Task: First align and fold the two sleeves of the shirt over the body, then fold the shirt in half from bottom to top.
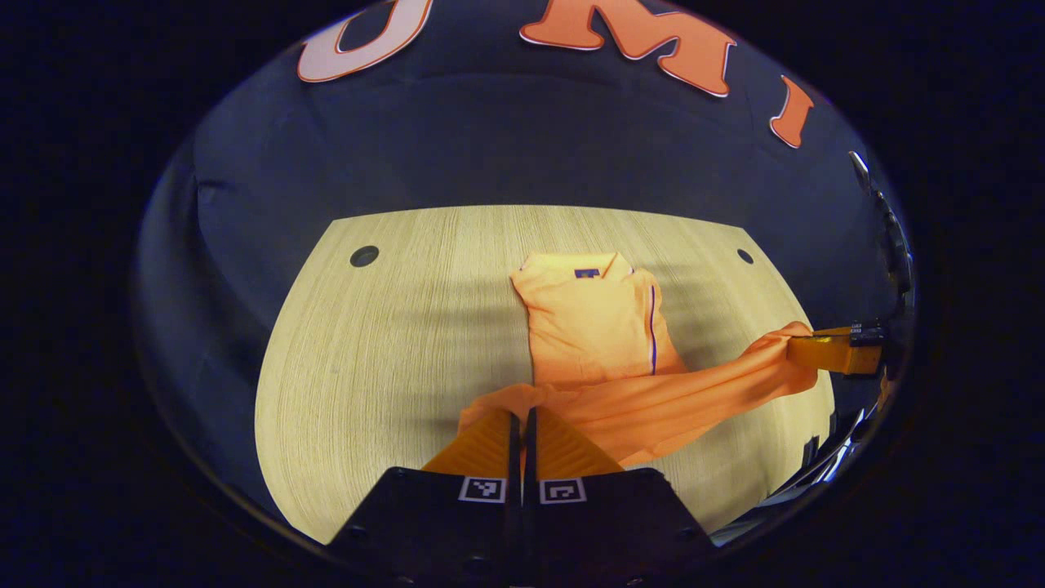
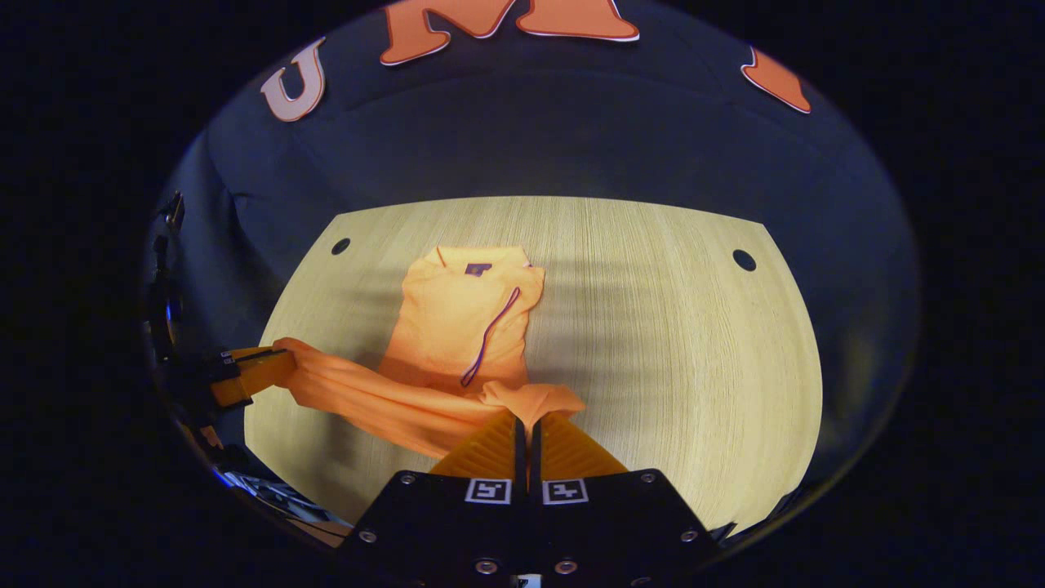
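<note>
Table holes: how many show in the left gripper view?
2. One hole sits near the table's far left corner, the other near its far right corner. The shirt may hide more.

Left gripper (image 1: 522, 416) clamping shirt (image 1: 592, 327) hem, table (image 1: 392, 343)
</note>
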Demonstrator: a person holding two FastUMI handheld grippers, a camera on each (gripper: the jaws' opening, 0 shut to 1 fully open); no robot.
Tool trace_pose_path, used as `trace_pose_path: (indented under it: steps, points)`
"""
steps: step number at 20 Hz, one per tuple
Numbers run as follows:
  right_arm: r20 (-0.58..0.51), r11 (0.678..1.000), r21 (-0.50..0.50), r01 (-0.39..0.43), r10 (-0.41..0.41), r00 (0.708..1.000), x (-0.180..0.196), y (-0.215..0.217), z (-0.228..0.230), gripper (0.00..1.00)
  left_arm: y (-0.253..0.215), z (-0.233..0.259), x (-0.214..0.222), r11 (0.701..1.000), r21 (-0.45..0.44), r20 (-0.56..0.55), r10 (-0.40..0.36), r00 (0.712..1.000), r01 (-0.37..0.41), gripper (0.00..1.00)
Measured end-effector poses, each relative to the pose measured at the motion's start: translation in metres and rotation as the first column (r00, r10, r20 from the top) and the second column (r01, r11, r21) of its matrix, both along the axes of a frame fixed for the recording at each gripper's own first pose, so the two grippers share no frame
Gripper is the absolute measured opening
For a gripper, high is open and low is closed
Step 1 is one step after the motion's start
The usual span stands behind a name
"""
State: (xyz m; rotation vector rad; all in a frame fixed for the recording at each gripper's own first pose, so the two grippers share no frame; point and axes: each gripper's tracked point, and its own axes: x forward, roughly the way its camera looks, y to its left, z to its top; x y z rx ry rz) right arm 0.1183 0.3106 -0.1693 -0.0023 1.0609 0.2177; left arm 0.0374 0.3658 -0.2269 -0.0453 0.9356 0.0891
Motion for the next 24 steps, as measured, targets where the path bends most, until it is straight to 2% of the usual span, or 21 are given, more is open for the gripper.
trace_pose_path:
  steps: [1, 7, 12, 15, 18, 21, 24]
  points:
    - [0.007, 1.000, -0.002, 0.002, -0.002, 1.000, 0.009, 0.000, 0.002, 0.00, 0.003, 0.002, 0.012, 1.000, -0.004, 0.007, 0.006, 1.000, -0.006, 0.00]
    - [0.023, 1.000, -0.006, 0.020, -0.019, 1.000, 0.071, 0.008, -0.015, 0.00, 0.019, -0.004, 0.086, 0.999, 0.042, 0.043, -0.014, 0.999, 0.012, 0.01]
    - [0.026, 0.999, -0.018, 0.045, -0.045, 0.999, 0.119, 0.011, -0.045, 0.00, 0.027, -0.029, 0.133, 0.997, 0.067, 0.036, -0.028, 0.999, 0.026, 0.01]
    - [0.017, 0.998, -0.008, 0.069, -0.069, 0.998, 0.137, 0.014, -0.063, 0.00, 0.035, -0.043, 0.155, 0.997, 0.075, 0.041, -0.022, 0.999, 0.019, 0.01]
    - [0.034, 0.997, -0.057, 0.048, -0.046, 0.998, 0.151, 0.012, -0.081, 0.00, 0.038, -0.054, 0.173, 0.998, 0.064, 0.034, -0.003, 0.999, 0.001, 0.01]
    - [0.065, 0.997, -0.076, 0.025, -0.020, 0.998, 0.158, 0.015, -0.081, 0.00, 0.041, -0.069, 0.182, 0.995, 0.104, 0.020, -0.007, 1.000, 0.005, 0.01]
    - [0.048, 0.994, -0.098, 0.037, -0.033, 0.998, 0.156, 0.010, -0.080, 0.02, 0.043, -0.075, 0.185, 0.994, 0.105, 0.030, 0.005, 1.000, -0.008, 0.05]
